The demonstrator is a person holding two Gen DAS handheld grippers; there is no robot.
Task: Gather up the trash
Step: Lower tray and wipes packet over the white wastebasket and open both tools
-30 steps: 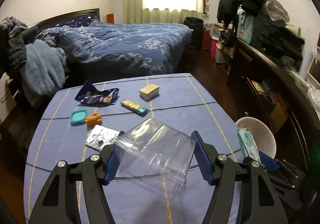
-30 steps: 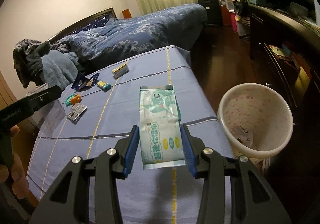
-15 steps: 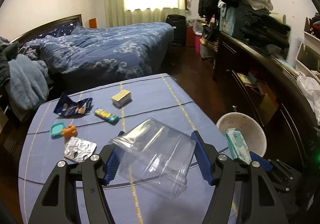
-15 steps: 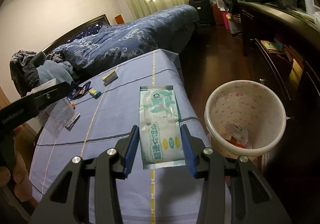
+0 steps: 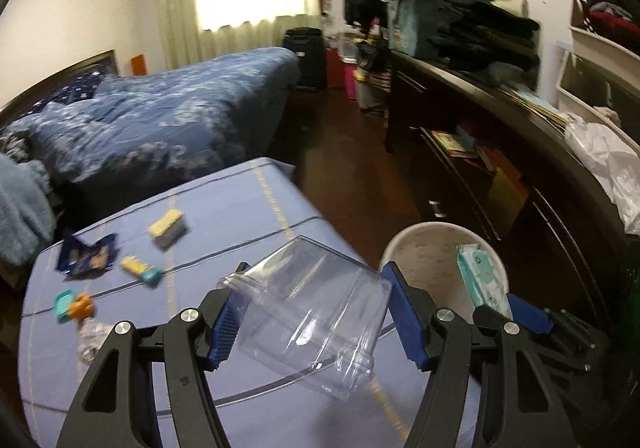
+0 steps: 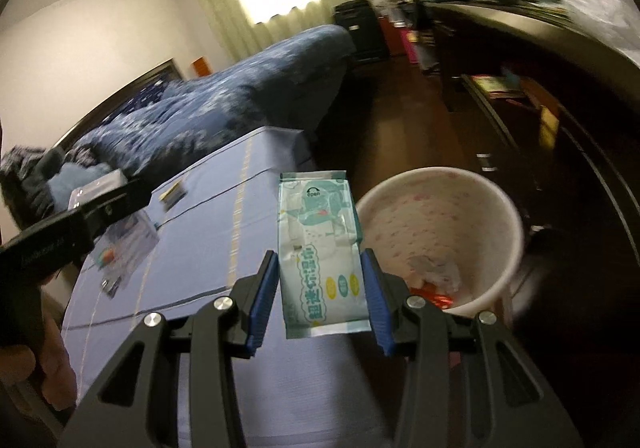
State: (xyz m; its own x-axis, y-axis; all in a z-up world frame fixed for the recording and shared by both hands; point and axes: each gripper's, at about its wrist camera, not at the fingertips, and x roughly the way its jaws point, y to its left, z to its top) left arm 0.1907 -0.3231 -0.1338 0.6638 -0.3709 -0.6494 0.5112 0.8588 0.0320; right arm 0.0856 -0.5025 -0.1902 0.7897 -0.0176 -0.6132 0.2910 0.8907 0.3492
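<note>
Left hand-held gripper (image 5: 310, 318) clamped on clear plastic box (image 5: 308, 312), above table (image 5: 240, 208) edge; right hand-held gripper (image 6: 318, 290) clamped on wipes pack (image 6: 320, 248), beside bin (image 6: 508, 208); both probably bin-bound, wrappers (image 5: 86, 256) left on table

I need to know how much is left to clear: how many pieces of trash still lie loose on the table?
5 visible: yellow-grey block farthest, blue wrapper at left, yellow-teal packet beside it, teal-orange piece nearer, foil wrapper nearest. The tongs and their loads may hide more.
</note>
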